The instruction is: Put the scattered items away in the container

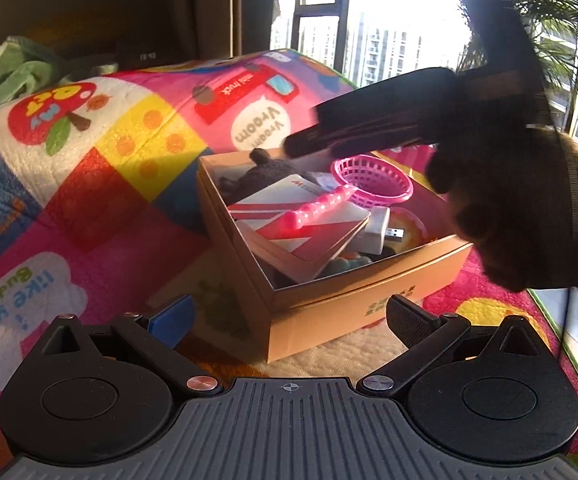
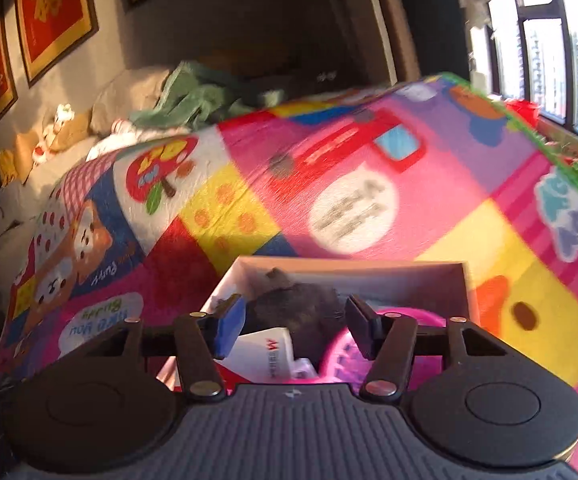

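A tan cardboard box [image 1: 353, 304] sits on a colourful play mat [image 1: 89, 184]. It holds a pink basket [image 1: 373, 178], a pink beaded stick [image 1: 321, 210], a red-and-white card box [image 1: 301, 232], a white USB plug [image 1: 381, 228] and a dark knitted toy [image 1: 257, 172]. My left gripper [image 1: 289, 316] is open and empty, just in front of the box's near corner. My right gripper [image 2: 295, 328] is open and empty above the box [image 2: 469, 280], over the knitted toy [image 2: 301, 300], pink basket [image 2: 393, 316] and card box [image 2: 265, 352]. It shows dark above the box in the left wrist view [image 1: 305, 140].
The mat [image 2: 409, 200] covers a raised surface. A green cloth [image 1: 21, 72] lies at its far left edge, with windows [image 1: 369, 40] behind. Framed red pictures [image 2: 53, 12] hang on the wall, and soft toys [image 2: 61, 128] lie beyond the mat.
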